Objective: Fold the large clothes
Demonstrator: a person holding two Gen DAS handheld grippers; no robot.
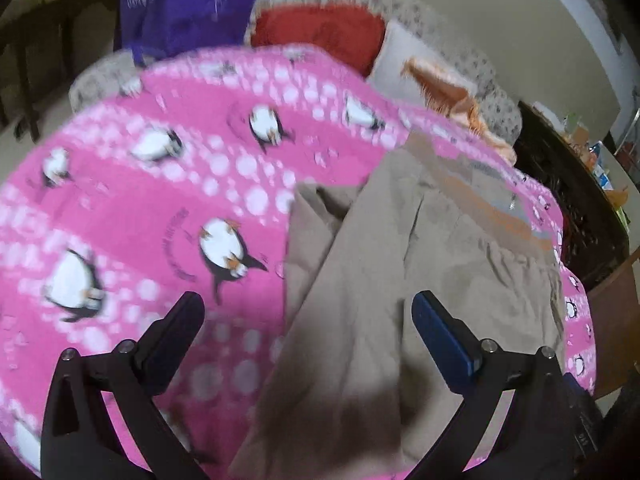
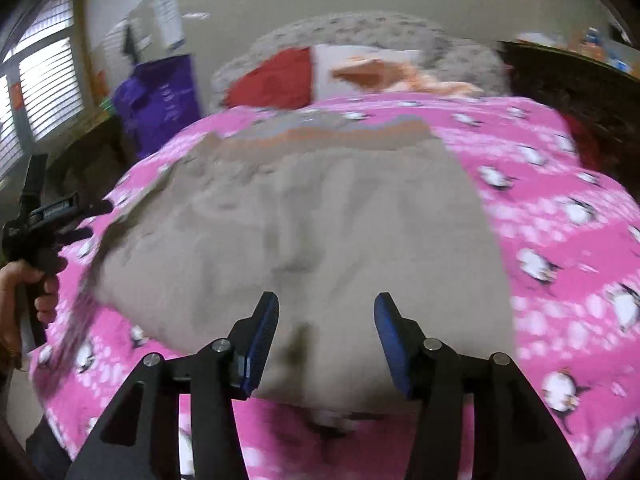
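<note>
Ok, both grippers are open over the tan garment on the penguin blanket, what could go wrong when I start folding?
1. The tan garment lies straight on the loose pink penguin blanket; a deep pinch might grab both layers.
2. The garment is already bunched and overlapped in the left wrist view, so folding now could trap wrinkles.
3. Right gripper and left gripper both hover open, aimed at mid-cloth rather than an edge, so the fold may come out crooked.

Dim, motion-blurred, fisheye-warped edges

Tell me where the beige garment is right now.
The beige garment lies spread on the pink penguin blanket, centred in the right wrist view, just ahead of the open right gripper.
</note>
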